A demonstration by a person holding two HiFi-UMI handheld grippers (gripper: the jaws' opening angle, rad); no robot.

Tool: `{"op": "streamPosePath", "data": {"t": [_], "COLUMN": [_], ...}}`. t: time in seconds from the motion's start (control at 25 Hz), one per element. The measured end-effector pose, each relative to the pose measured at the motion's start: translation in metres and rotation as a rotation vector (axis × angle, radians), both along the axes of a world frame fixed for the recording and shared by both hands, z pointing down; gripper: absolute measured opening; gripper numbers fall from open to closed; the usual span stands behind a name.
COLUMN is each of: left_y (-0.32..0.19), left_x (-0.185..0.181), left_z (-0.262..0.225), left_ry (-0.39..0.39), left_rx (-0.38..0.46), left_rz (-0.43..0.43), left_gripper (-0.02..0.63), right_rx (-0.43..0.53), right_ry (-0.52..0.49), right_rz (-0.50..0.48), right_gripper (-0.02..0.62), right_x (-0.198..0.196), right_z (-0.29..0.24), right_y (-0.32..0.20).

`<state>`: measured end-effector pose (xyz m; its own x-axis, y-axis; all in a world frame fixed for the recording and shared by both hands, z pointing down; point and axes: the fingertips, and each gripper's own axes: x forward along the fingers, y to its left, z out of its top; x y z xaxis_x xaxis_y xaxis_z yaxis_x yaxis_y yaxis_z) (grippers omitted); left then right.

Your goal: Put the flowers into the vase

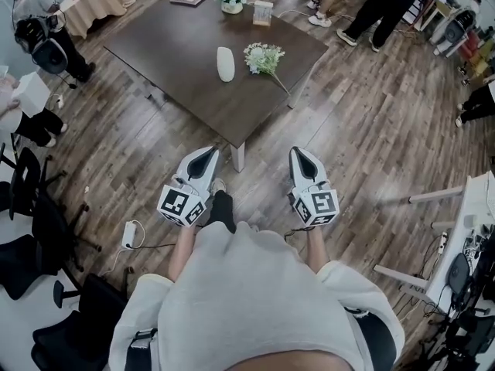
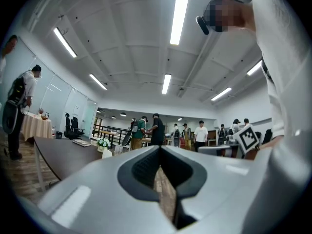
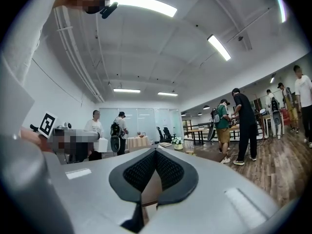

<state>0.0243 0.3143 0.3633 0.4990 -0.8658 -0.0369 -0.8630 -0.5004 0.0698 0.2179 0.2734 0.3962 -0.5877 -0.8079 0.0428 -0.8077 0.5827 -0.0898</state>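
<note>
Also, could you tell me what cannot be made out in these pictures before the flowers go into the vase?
The vase, head view: too small to show its mouth or any water inside.
The flowers, head view: too small to count the stems.
The flowers, left gripper view: hidden behind the body of the left tool.
The card, head view: print too small to read.

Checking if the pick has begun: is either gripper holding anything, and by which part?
Nothing is held: left gripper and right gripper are shut and empty; the flowers lie on the table beside the vase.
</note>
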Motion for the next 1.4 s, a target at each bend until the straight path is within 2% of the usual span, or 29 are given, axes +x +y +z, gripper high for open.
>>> {"op": "streamPosePath", "data": {"t": [0.4, 0.68, 1.0, 1.4], "left_y": [-0.064, -0.148, -0.246, -0.331], "left_x": [-0.025, -0.055, -0.088, -0.129], "left_z": [0.019, 0.026, 0.010, 0.007], "left_ry": [0.022, 0.035, 0.040, 0.039], "left_rx": [-0.020, -0.029, -0.029, -0.034], "left_rz": [0.034, 0.077, 0.145, 0.194], "left_gripper": [0.011, 0.011, 0.011, 0.011], "right_rx": [-0.016, -0.015, -0.008, 0.007], "right_ry": [0.023, 0.031, 0.044, 0.054], "right_rz": [0.027, 0.072, 0.133, 0.199], "right_gripper": [-0.002, -0.002, -0.002, -0.002], "right_x": [-0.025, -0.053, -0.087, -0.124], "right_z": [0.013, 0.015, -0.006, -0.018], "right_y": [-0.056, -0.132, -0.218, -0.298]}}
